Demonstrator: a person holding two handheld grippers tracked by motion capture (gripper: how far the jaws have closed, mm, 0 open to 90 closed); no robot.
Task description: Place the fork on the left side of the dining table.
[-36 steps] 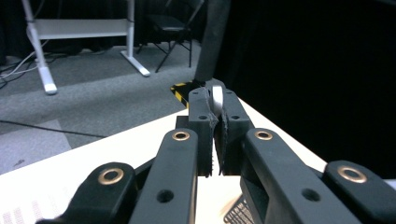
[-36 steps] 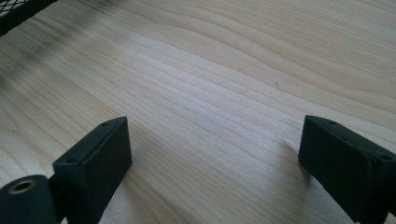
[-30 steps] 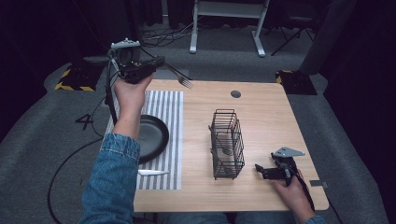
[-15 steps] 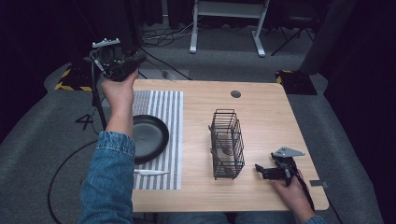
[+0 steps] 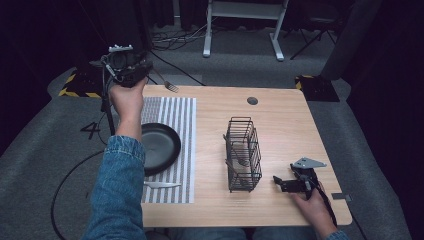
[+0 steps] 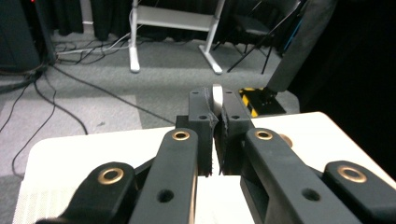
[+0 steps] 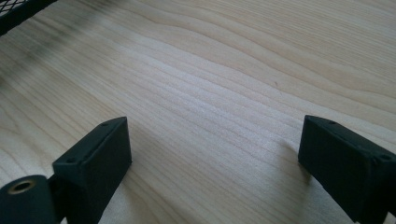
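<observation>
Left gripper (image 5: 150,75): held up over the far left corner of the table (image 5: 280,120), jaws clamped on a fork (image 5: 167,83).
Fork: its tines stick out to the right of the jaws in the high view, above the table's far edge; the left gripper view gives a sliver of pale metal (image 6: 216,99) pinched between the pads (the tines cannot be seen there).
Striped mat (image 5: 182,150): lies on the left part of the table, under the raised forearm.
Black plate (image 5: 162,145): sits on the mat, partly covered by the denim sleeve (image 5: 117,190).
Knife (image 5: 161,185): flat on the mat's near end, just below the plate.
Wire caddy (image 5: 243,155): stands mid-table with cutlery inside, well apart from the fork.
Right gripper (image 5: 280,182): rests low near the right front corner, jaws spread with nothing between them; the right gripper view shows bare wood grain between its pads (image 7: 98,163) and a corner of the caddy's mesh (image 7: 18,9).
</observation>
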